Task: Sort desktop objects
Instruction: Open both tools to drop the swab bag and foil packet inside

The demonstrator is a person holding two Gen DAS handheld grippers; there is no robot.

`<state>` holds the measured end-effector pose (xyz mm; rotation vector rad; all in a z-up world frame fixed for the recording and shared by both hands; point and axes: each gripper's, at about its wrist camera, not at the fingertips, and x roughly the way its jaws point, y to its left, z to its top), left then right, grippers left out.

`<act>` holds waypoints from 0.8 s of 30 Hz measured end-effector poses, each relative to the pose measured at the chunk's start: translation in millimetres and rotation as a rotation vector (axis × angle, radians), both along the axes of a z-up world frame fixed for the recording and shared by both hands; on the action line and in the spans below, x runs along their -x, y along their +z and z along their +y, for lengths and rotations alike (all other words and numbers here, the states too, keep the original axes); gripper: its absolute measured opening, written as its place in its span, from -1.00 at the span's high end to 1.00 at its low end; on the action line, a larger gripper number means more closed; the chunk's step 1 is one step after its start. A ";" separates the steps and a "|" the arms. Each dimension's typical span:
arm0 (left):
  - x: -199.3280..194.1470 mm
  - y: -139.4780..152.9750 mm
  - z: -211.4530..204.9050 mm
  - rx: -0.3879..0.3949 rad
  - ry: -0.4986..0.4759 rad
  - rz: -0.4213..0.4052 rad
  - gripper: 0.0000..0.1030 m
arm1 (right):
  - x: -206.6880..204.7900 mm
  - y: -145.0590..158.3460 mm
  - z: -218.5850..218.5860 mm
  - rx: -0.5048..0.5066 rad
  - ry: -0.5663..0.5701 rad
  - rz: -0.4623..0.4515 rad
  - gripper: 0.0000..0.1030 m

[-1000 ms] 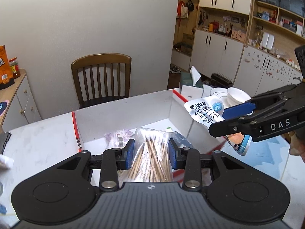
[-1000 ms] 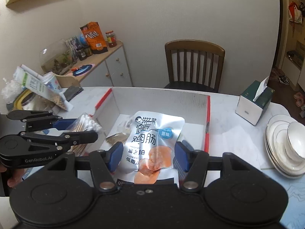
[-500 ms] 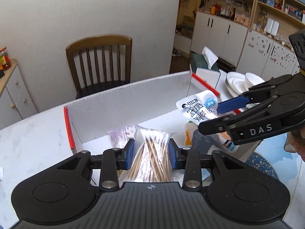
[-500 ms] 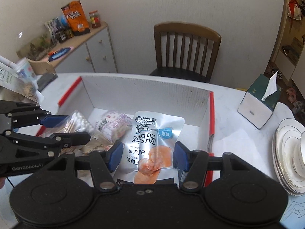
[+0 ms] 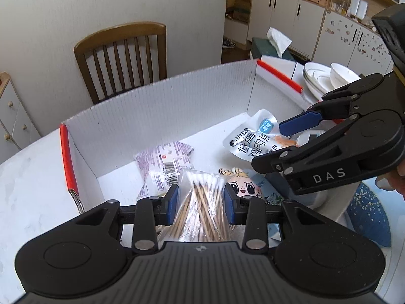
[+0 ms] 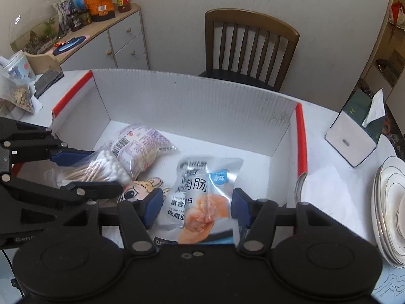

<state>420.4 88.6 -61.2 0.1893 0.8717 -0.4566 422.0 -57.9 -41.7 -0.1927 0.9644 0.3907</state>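
The left gripper (image 5: 201, 201) has its two blue pads (image 5: 172, 200) pressed in on either side of a clear bag of cotton swabs (image 5: 202, 202), wooden sticks with white tips bundled inside crinkled plastic, held above the near left part of the box. The right gripper (image 6: 197, 206) pinches a silver sausage pouch (image 6: 202, 192) between its two blue pads (image 6: 153, 206); in the right wrist view the pads sit against the pouch's edges and the plastic bulges between them, so the grip is closed on it. That pouch bears black Chinese lettering, a round blue label and an orange picture at its lower half, and it hangs over the near right part of the box. The white corrugated box (image 6: 197, 101) with red-edged side walls sits on a pale marble-look table (image 5: 30, 172). Inside it lie two more items on the floor: one purple-printed snack packet (image 6: 141, 144) with a barcode, just beside the swab bag, and one packet with a cartoon face (image 5: 241, 186), lying between the two grippers. Beyond the box stand one wooden chair (image 6: 250, 40), one dark green tissue box (image 6: 359, 124) and one stack of white plates (image 6: 389, 210) at the right.
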 end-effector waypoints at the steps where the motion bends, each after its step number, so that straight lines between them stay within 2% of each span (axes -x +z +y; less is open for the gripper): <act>1: -1.0 -1.3 -0.4 -0.002 0.000 0.007 0.32 | 0.4 -0.9 0.0 0.001 0.002 0.002 -0.20; 8: -6.0 -4.8 -0.8 -0.006 0.013 0.039 0.32 | 2.4 2.8 -2.7 0.000 0.016 -0.001 -0.23; 13: -2.2 -0.7 -0.3 0.000 0.024 0.022 0.27 | 8.8 14.8 -8.0 -0.014 0.024 -0.019 -0.26; 18: 5.8 11.8 -0.1 0.023 0.034 -0.004 -0.09 | 18.7 29.0 -17.4 -0.051 0.022 -0.041 -0.36; 24: 25.4 28.4 -3.9 0.014 0.027 -0.046 -0.12 | 32.7 44.4 -28.3 -0.076 0.021 -0.068 -0.46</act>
